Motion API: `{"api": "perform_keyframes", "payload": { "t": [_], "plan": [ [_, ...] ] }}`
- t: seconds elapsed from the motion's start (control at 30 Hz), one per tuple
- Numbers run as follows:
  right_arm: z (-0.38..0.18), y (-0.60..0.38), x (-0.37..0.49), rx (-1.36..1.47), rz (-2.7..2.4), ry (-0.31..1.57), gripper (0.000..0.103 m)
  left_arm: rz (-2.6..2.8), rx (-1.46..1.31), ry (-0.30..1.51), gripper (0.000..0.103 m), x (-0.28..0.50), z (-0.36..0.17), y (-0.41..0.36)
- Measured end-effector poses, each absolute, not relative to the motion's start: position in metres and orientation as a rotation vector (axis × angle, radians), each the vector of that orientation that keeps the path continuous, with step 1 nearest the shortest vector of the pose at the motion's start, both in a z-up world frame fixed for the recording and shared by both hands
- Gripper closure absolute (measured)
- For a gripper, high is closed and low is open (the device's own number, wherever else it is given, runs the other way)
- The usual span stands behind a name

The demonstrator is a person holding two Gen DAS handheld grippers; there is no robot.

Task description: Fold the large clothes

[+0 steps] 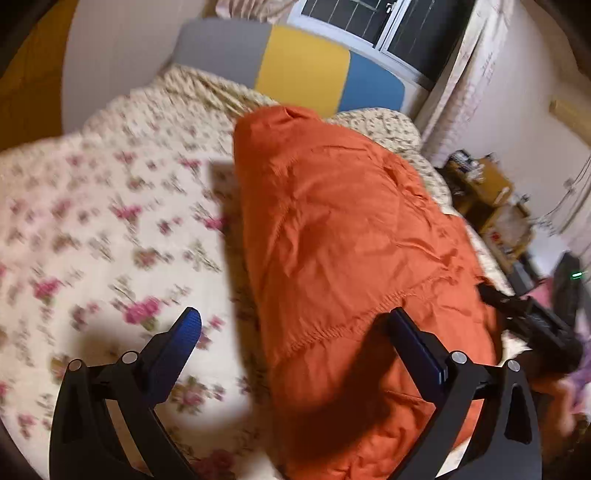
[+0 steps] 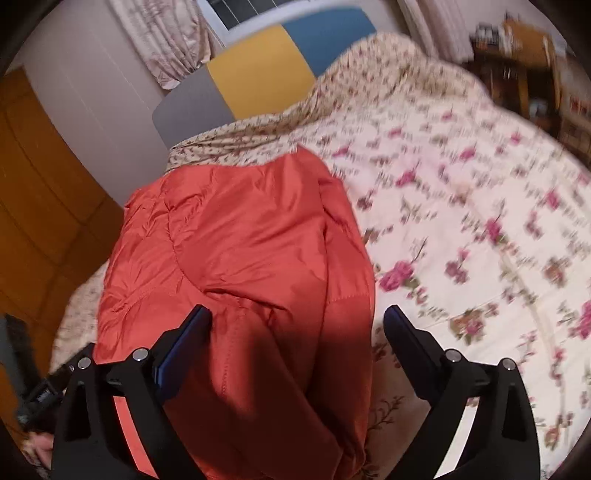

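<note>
An orange padded jacket (image 1: 351, 221) lies folded into a long strip on the floral bedspread (image 1: 110, 221). My left gripper (image 1: 295, 325) hovers over the jacket's near end and left edge. Its jaws stand wide apart and open, with nothing pressed between the blue pads (image 1: 190, 328). In the right wrist view the same jacket (image 2: 240, 240) runs toward the headboard. My right gripper (image 2: 298, 321) is open above the jacket's near right edge and grips nothing. One finger is over the fabric, the other over the bedspread (image 2: 461, 221). Each view shows the dark body of the other gripper at the jacket's far side.
A grey, yellow and blue headboard (image 1: 303, 74) closes the far end of the bed under a window (image 1: 369, 18). A wooden door (image 2: 37, 203) stands to the left. Cluttered shelves (image 1: 491, 199) stand beyond the bed's right side. Bare bedspread flanks the jacket.
</note>
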State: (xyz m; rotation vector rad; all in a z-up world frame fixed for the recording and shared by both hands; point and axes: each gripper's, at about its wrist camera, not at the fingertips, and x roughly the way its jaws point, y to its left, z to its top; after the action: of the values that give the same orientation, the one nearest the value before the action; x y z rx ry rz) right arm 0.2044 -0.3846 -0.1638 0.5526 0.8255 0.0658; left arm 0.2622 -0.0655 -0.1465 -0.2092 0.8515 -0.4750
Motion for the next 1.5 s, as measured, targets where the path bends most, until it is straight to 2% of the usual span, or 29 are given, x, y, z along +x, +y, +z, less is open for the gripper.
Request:
{"api": "perform_keyframes", "payload": {
  "t": [0.33, 0.53, 0.6, 0.7, 0.77, 0.93, 1.17, 1.5],
  "plan": [
    [-0.187, -0.398, 0.225, 0.704, 0.216, 0.930, 0.005, -0.631, -0.293, 0.958, 0.003, 0.278, -0.158, -0.084],
    [-0.191, -0.387, 0.232, 0.679, 0.273, 0.931, 0.006, -0.610, -0.255, 0.960, 0.003, 0.274, -0.158, -0.098],
    [-0.189, -0.388, 0.230, 0.685, 0.280, 0.918, 0.012, -0.602, -0.233, 0.967, 0.003, 0.272, -0.153, -0.103],
    [-0.181, -0.385, 0.224, 0.664, 0.280, 0.884, 0.023, -0.596, -0.147, 0.903, 0.010, 0.259, -0.138, -0.114],
    [-0.178, -0.385, 0.221, 0.661, 0.284, 0.859, 0.027, -0.592, -0.108, 0.847, 0.016, 0.248, -0.128, -0.120],
    [-0.167, -0.378, 0.209, 0.676, 0.312, 0.803, 0.028, -0.610, -0.046, 0.729, 0.026, 0.228, -0.105, -0.118],
    [-0.155, -0.344, 0.206, 0.701, 0.369, 0.752, 0.029, -0.587, -0.021, 0.631, 0.028, 0.213, -0.078, -0.090],
    [-0.142, -0.234, 0.238, 0.585, 0.480, 0.752, 0.029, -0.455, -0.094, 0.576, 0.029, 0.200, -0.075, -0.003]
  ]
}}
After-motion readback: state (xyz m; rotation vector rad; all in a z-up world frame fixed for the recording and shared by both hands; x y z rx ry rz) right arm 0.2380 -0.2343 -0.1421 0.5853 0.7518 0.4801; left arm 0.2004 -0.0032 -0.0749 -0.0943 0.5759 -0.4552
